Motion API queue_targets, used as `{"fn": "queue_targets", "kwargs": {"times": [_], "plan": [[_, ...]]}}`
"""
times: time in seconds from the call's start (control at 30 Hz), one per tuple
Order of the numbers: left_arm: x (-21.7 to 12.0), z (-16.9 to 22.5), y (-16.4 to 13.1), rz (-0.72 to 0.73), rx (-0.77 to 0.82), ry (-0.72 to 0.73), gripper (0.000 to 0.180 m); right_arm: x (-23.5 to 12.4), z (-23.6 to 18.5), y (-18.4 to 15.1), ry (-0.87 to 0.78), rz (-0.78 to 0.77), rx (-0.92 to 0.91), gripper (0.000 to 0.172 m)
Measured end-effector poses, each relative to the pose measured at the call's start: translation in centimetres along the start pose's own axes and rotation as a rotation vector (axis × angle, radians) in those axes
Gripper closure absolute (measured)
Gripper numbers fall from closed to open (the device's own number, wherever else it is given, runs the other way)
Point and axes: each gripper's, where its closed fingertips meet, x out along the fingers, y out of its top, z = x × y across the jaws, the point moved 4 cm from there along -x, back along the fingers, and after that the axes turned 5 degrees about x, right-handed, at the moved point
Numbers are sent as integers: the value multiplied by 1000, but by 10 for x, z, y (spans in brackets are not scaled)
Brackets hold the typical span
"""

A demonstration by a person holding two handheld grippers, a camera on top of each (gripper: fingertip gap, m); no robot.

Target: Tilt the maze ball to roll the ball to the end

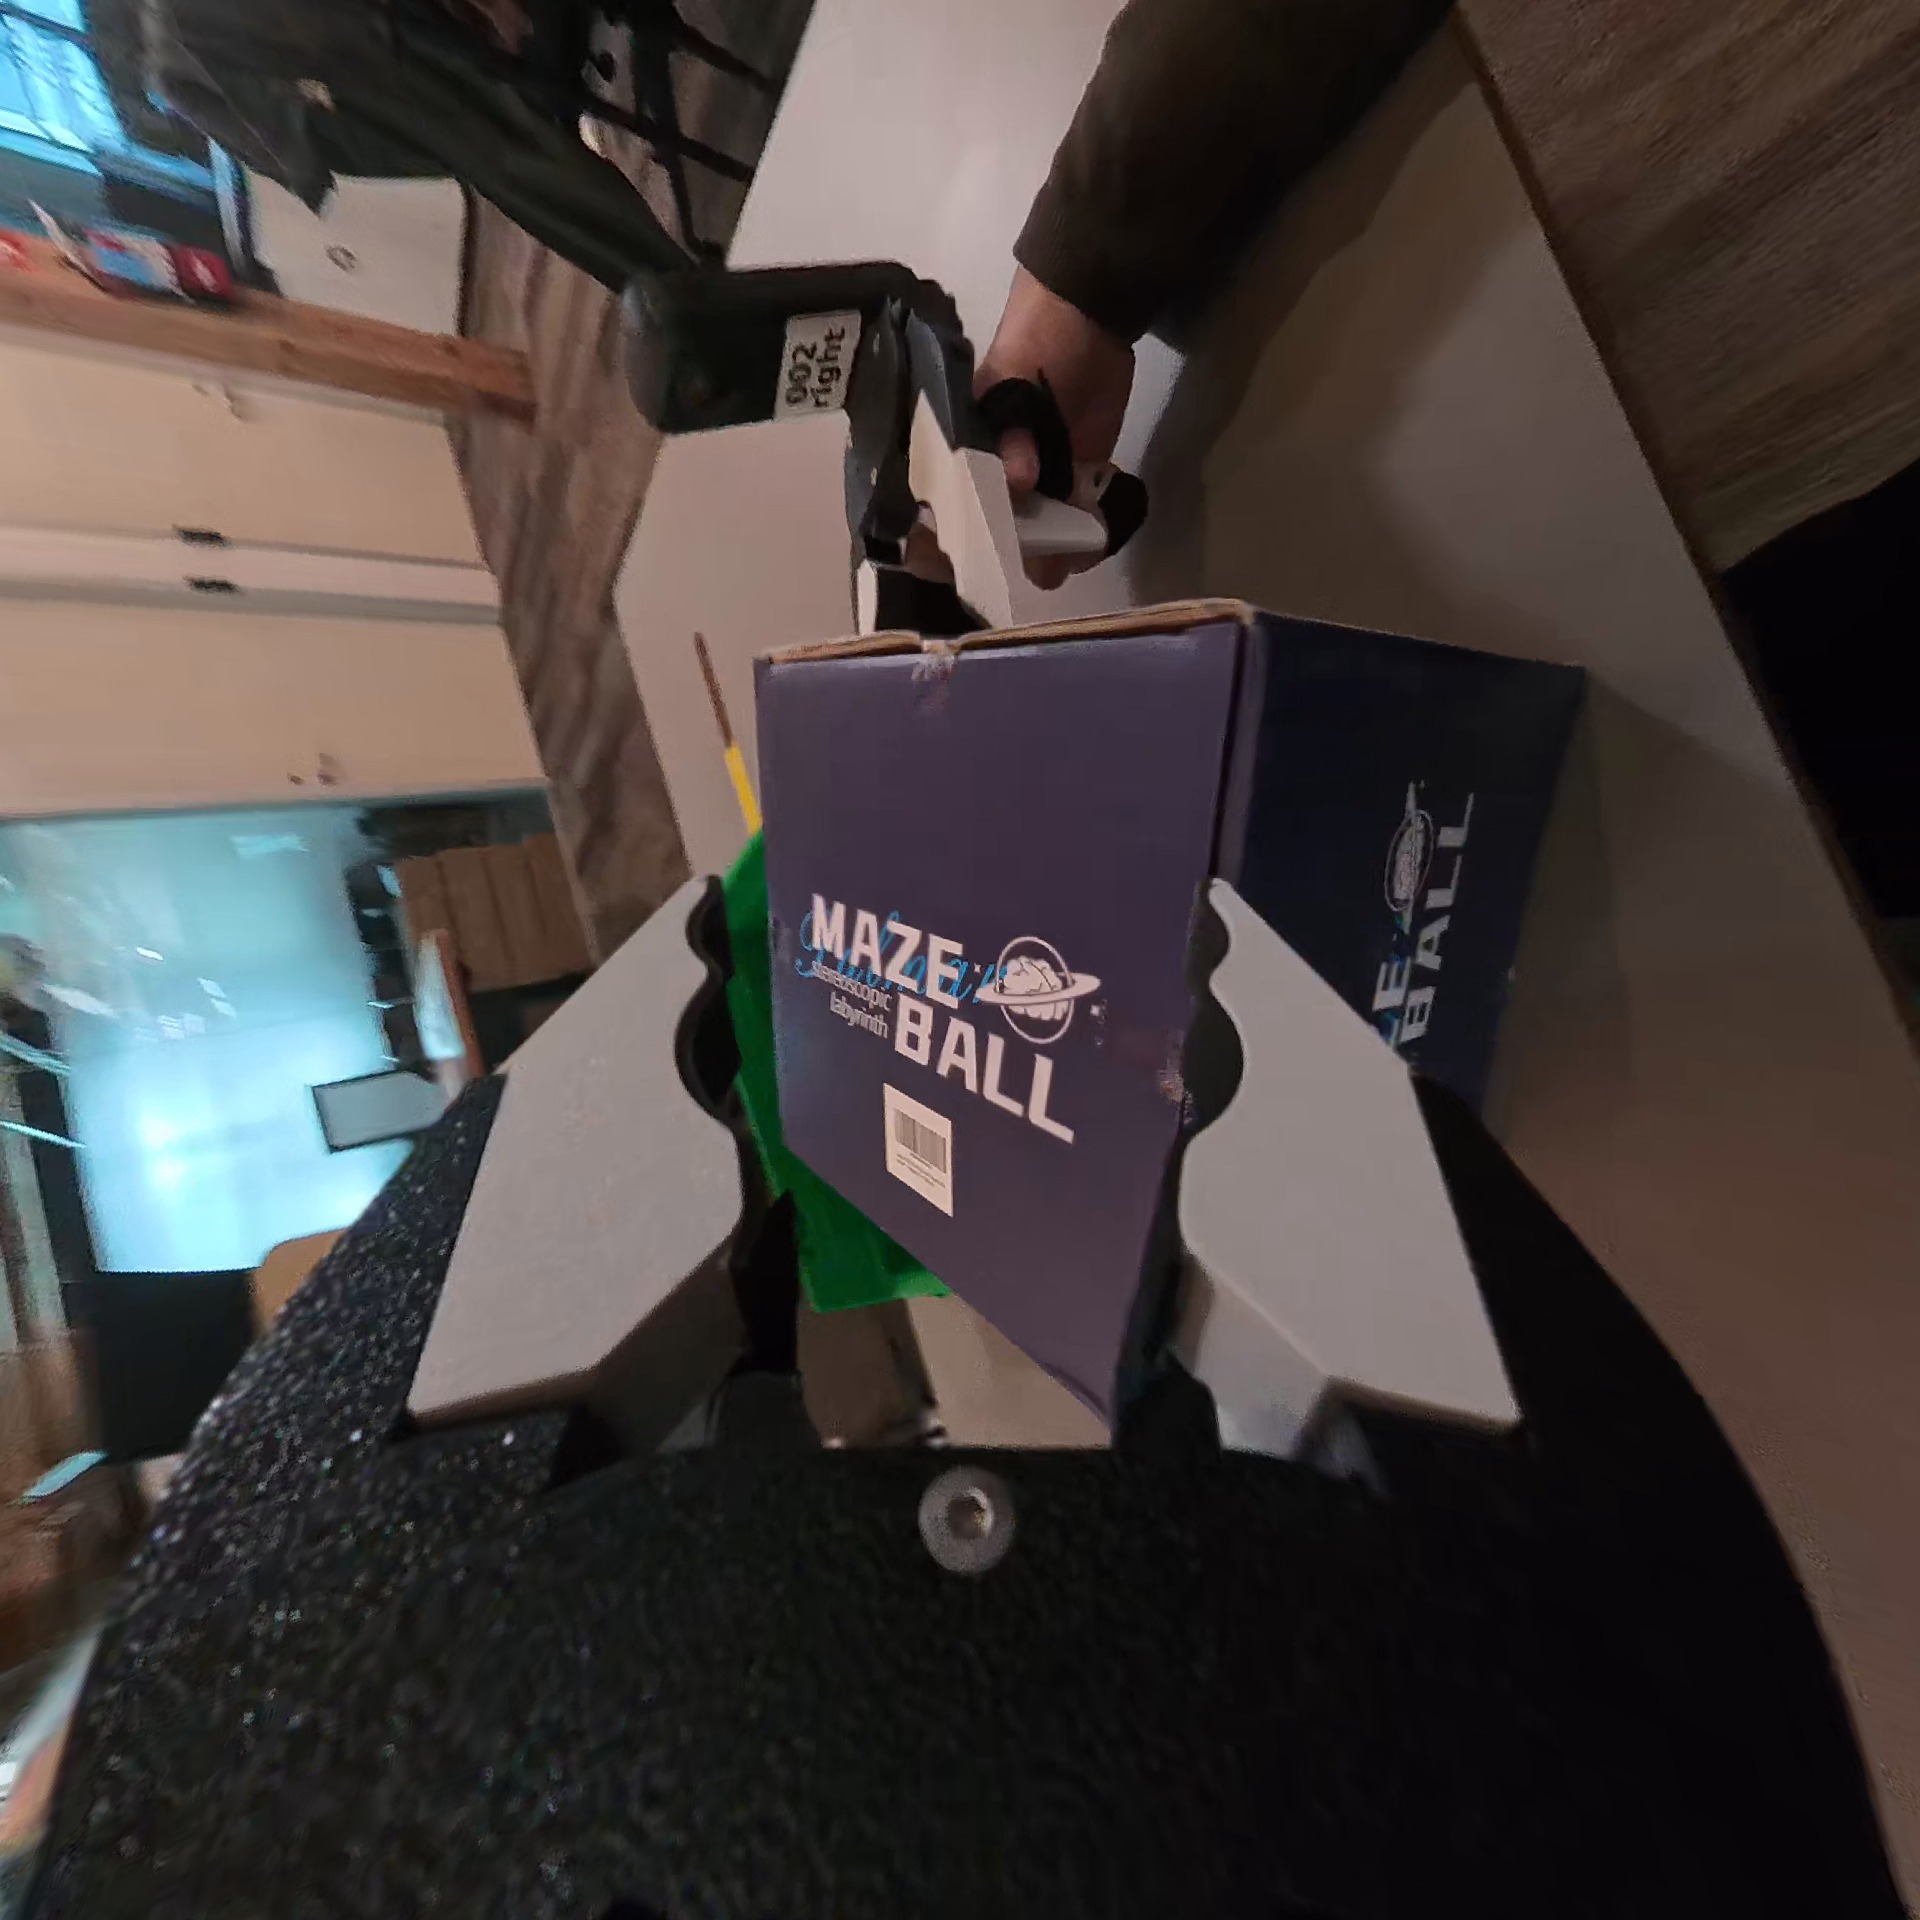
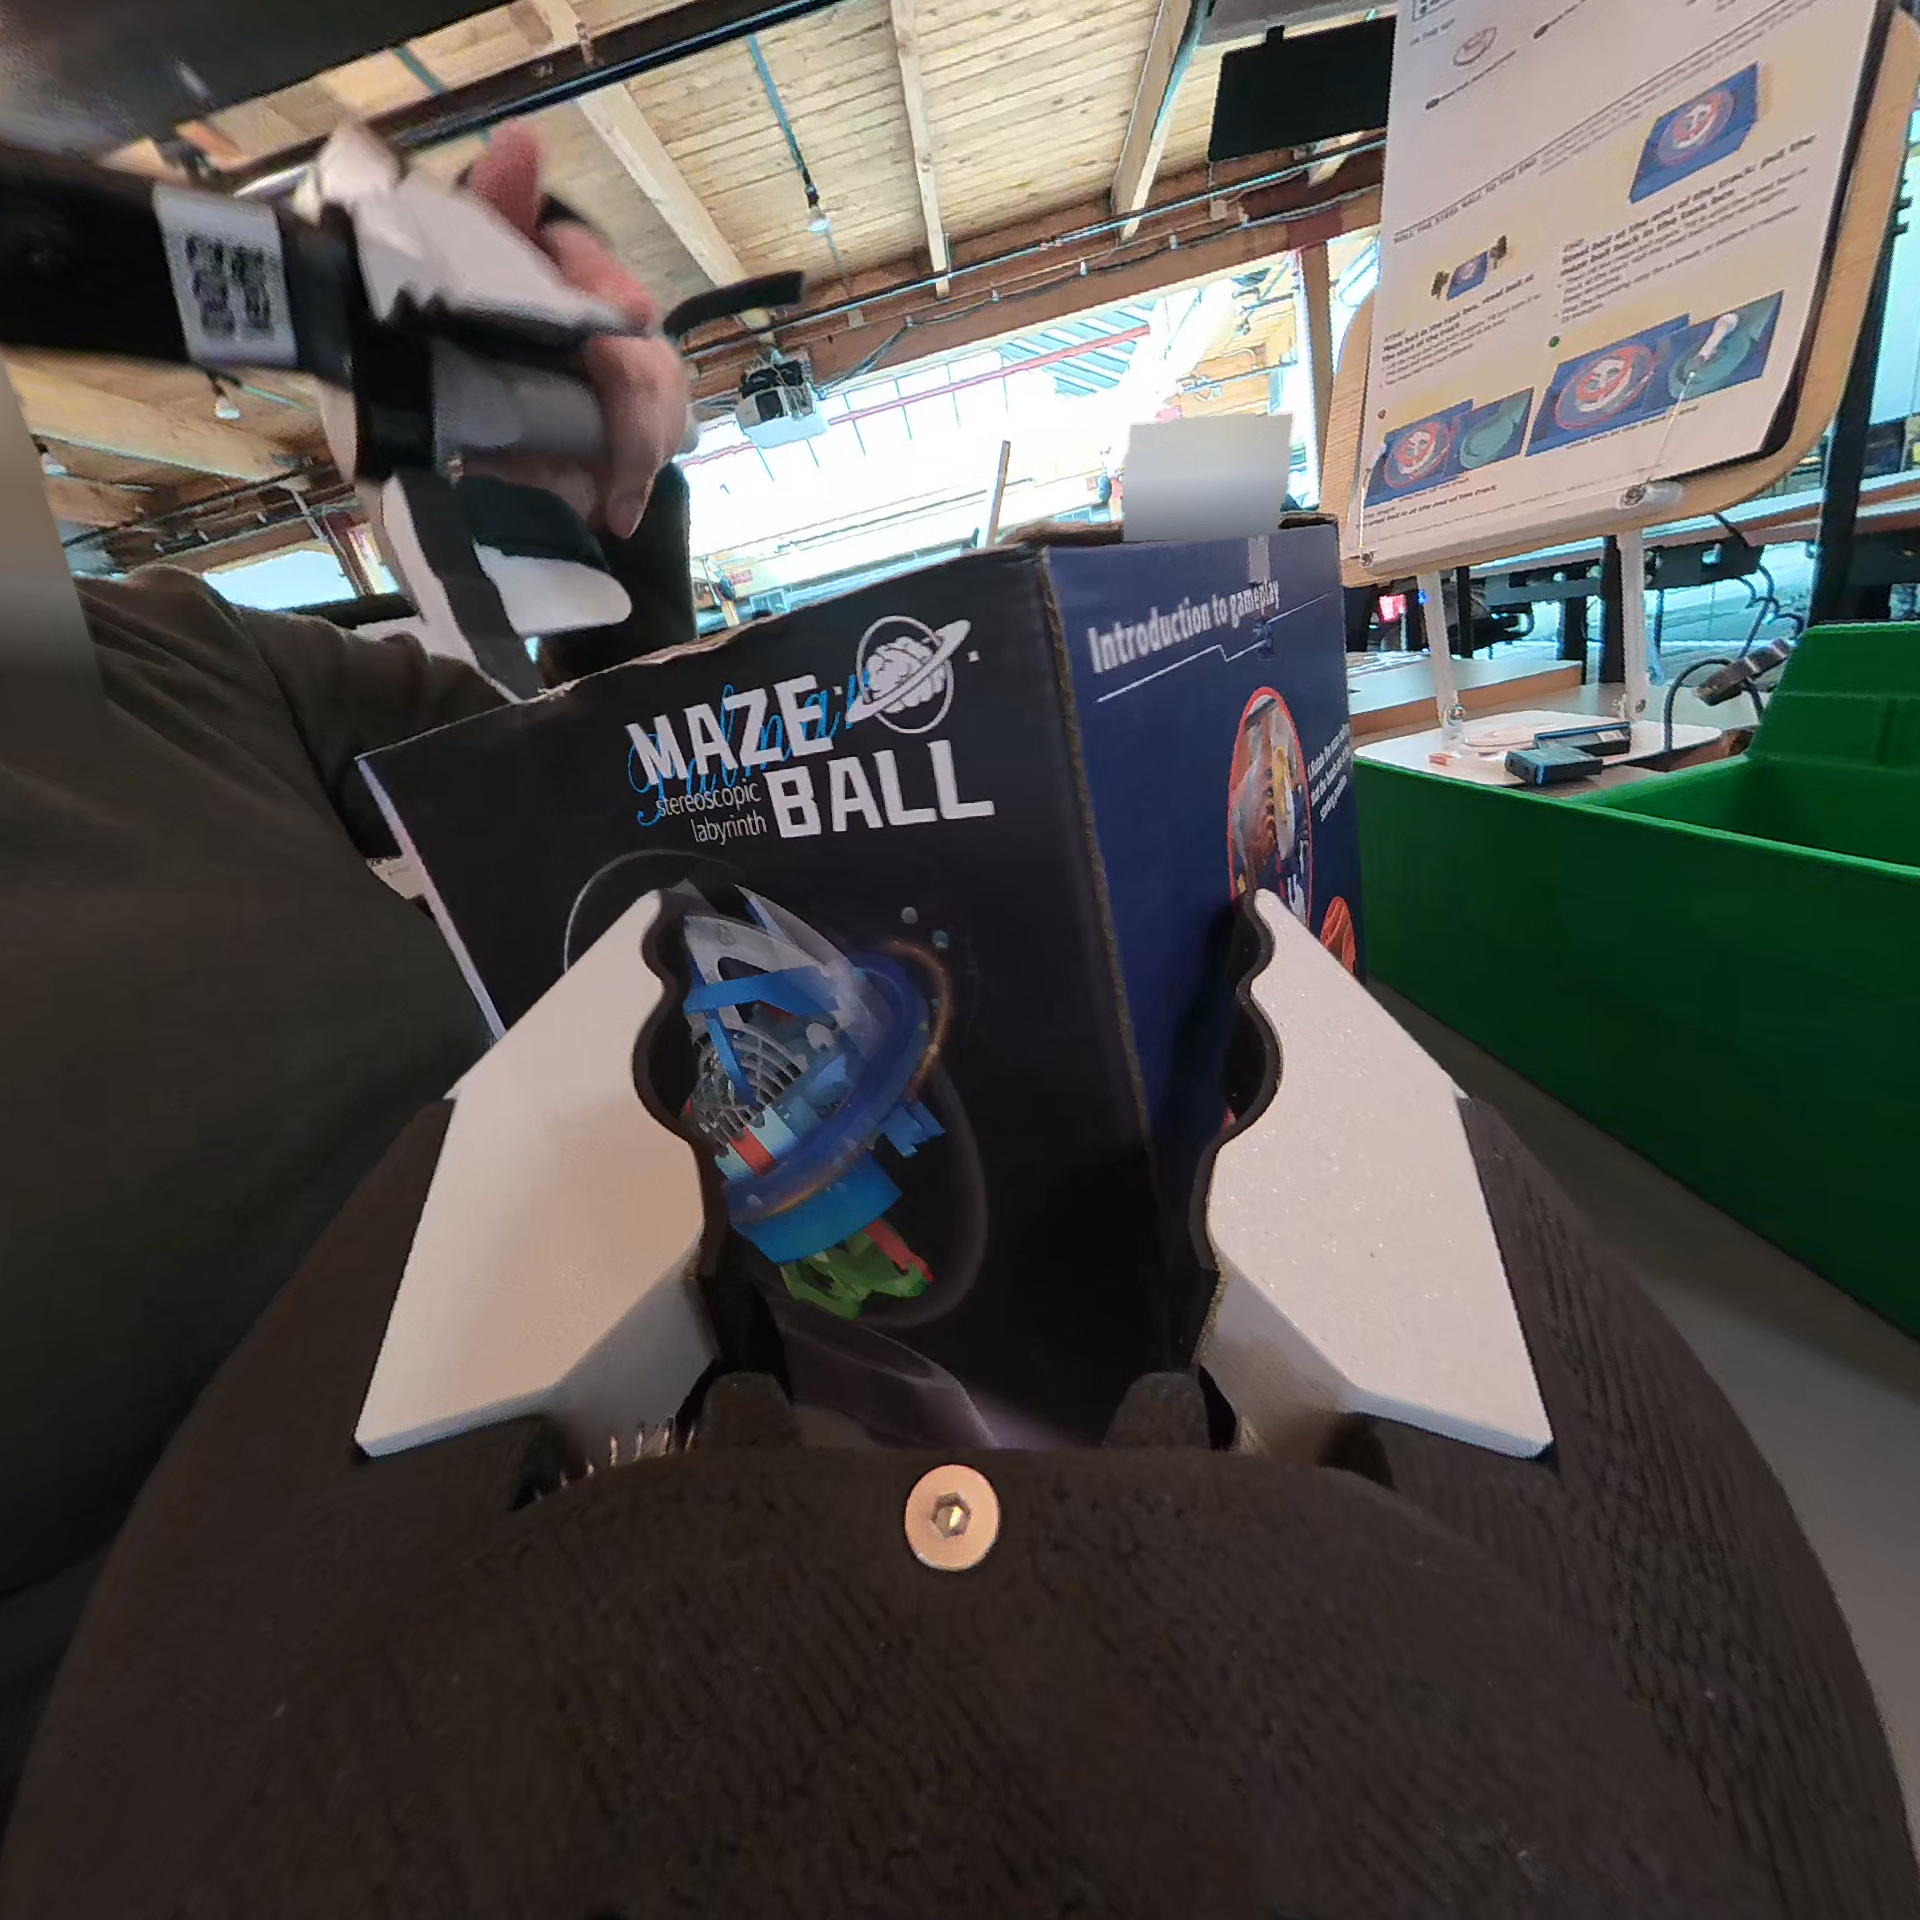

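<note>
1. Here, one maze ball box (image 1: pixel 987 935) is sitting on the white table (image 1: pixel 1455 520), two grippers flanking it.
2. Left gripper (image 1: pixel 961 997) is spanning the box (pad contact unclear); right gripper (image 2: pixel 951 997) is straddling its corner, jaws wide.
3. Only the right view is showing two green bins (image 2: pixel 1662 935).

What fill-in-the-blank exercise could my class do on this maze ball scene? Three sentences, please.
1. In the right wrist view, the bin beside the maze ball box is coloured ___.
2. The ceiling beams overhead are made of ___.
3. In that same view, the board with a printed sheet stands to the ___ of the box.

Missing words: green; wood; right.
</note>
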Motion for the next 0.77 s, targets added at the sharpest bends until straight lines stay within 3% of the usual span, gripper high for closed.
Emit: {"fn": "queue_targets", "kwargs": {"times": [0.03, 0.3, 0.47, 0.57, 0.77], "plan": [[-1, 3, 2, 7, 36, 31, 100, 0, 0, 0, 0, 4, 6, 66], [-9, 15, -1, 13, 99, 271, 133, 0, 4, 3, -14, 38, 38, 66], [-8, 21, -3, 14, 82, 329, 146, 0, 4, 3, -22, 45, 40, 66], [-8, 27, -4, 28, 61, 292, 152, 1, 3, 2, -23, 36, 25, 66], [-12, 33, -12, 51, -93, 65, 154, 6, 1, -2, -13, 11, -6, 71]]}}
